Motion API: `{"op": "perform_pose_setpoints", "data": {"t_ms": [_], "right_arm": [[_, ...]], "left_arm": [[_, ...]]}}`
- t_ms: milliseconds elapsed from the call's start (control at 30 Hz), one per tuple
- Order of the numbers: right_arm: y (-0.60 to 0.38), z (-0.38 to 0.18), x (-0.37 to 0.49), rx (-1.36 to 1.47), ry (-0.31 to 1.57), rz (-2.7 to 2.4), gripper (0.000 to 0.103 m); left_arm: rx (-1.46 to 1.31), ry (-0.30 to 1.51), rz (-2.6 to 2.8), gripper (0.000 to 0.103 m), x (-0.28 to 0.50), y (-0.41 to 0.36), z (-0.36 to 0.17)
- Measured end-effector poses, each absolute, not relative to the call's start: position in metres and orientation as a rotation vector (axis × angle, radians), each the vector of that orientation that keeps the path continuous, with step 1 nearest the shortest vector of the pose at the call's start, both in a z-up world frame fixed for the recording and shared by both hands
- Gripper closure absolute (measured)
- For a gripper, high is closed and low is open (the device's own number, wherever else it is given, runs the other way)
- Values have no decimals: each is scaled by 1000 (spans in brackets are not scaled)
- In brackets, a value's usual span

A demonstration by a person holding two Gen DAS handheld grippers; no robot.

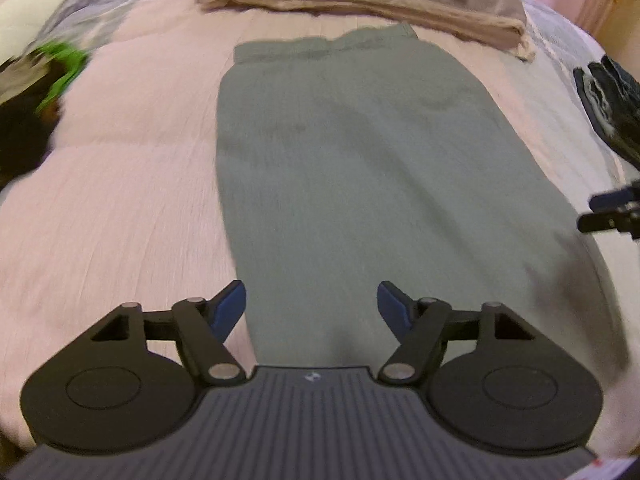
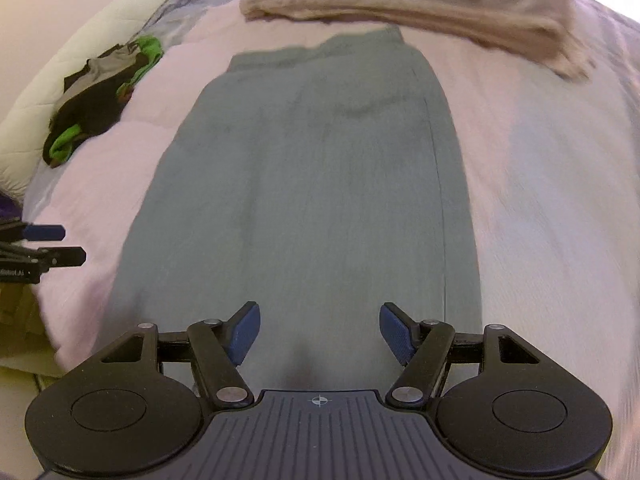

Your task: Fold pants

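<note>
Grey-green pants (image 1: 352,160) lie flat on a pink bedspread (image 1: 120,200), folded lengthwise, the waistband at the far end. My left gripper (image 1: 311,308) hovers open over the near left part of the pants, nothing between its blue pads. In the right wrist view the same pants (image 2: 312,184) stretch away from my right gripper (image 2: 319,330), which is open above their near end and holds nothing. The left gripper's fingertips (image 2: 56,244) poke in at the left edge of the right wrist view; the right gripper's fingertips (image 1: 612,208) show at the right edge of the left wrist view.
A folded beige towel (image 2: 420,4) lies across the bed beyond the waistband. A black and green garment (image 2: 100,96) sits at the left on the bedspread (image 2: 540,180). A dark patterned item (image 1: 608,108) lies at the right. A white pillow (image 2: 52,92) borders the far left.
</note>
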State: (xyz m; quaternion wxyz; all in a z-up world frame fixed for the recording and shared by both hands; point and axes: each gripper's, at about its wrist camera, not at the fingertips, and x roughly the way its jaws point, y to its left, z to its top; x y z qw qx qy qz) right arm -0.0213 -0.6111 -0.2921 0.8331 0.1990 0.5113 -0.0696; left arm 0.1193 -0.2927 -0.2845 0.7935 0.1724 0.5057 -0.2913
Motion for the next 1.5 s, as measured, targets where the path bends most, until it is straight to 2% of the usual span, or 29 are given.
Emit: {"op": "perform_pose_setpoints", "data": {"t_ms": [100,400,567,800,867,900,933,967,1000,1033,1067,1100,1133,1333,1500], "right_arm": [[-651,-311,32,384,1029,-111,39],[-759,-337,173,224,908,-81,39],[-804,-359,231,227,881,-101,39],[-833,-392,288,259,902,-62,39],[-838,-400,296,288,909,-49,41],[-838,-403,300,304,906,-34,49],[-840,-404,302,324,898,-5,63],[-839,-405,303,319,896,-12,78],[-840,-405,302,295,896,-16,87],[-843,-403,298,281,885,-7,91],[-847,-399,293,289,868,5,92],[-851,-393,286,307,840,16,92],[-852,-386,279,319,813,28,92],[-827,-325,222,242,652,83,93],[-779,-279,130,130,562,109,93]], "left_arm": [[373,1047,-688,39,187,-313,-309],[364,923,-756,40,367,-373,-356],[291,953,-746,40,426,-394,-381],[162,972,-728,40,462,-392,-402],[121,982,-747,40,464,-390,-405],[106,983,-767,47,463,-390,-405],[104,984,-789,55,460,-391,-406],[127,967,-782,58,455,-391,-405],[146,947,-784,67,452,-390,-403],[153,936,-783,76,451,-387,-401],[143,925,-776,80,450,-382,-396],[125,914,-765,94,449,-377,-391],[98,907,-765,96,448,-371,-385],[75,769,-807,97,388,-350,-323],[80,663,-821,97,275,-306,-276]]}}
